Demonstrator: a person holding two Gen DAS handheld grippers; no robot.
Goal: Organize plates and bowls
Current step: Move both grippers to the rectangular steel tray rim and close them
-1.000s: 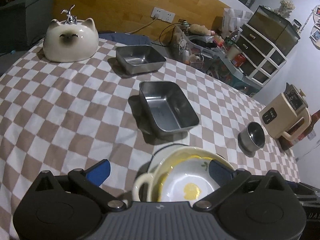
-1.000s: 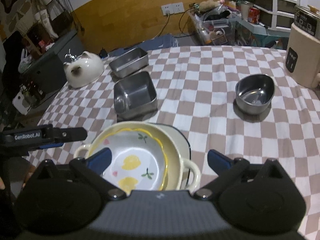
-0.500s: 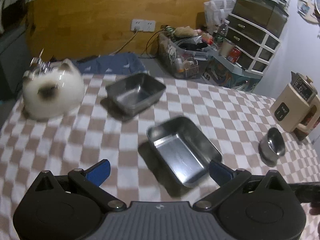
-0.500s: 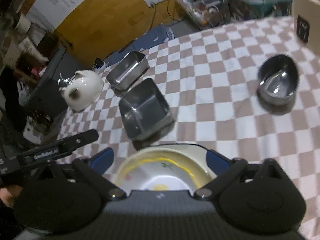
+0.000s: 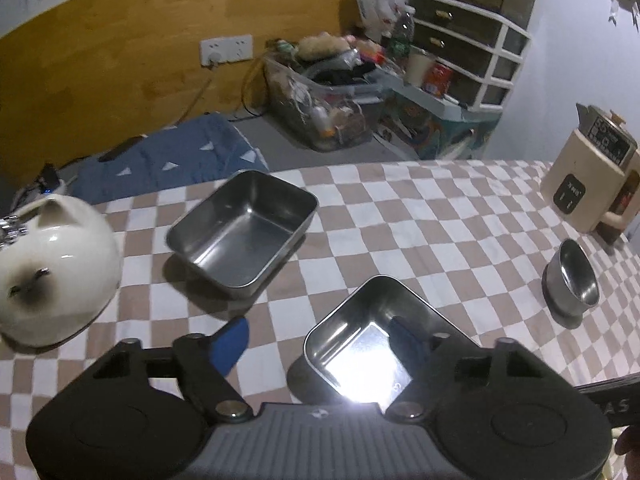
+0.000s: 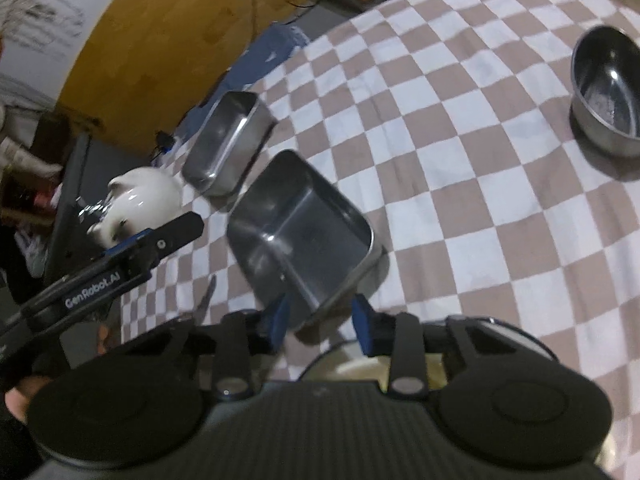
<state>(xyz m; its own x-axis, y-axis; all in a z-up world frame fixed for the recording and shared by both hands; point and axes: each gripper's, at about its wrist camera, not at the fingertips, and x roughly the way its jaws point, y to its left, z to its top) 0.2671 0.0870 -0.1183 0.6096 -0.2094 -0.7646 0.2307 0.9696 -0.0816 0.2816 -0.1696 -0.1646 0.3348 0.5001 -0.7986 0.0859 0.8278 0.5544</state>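
The near steel tray (image 6: 300,236) is straddled at its near corner by the right gripper (image 6: 320,320), whose jaws have just been closing; pad contact is blurred and cannot be told. The left gripper (image 5: 320,338) has been closing too, 1 finger (image 5: 230,344) outside, the other lost in glare inside. Farther lie a second steel tray (image 5: 244,232) and, far right, a round steel bowl (image 6: 608,88).
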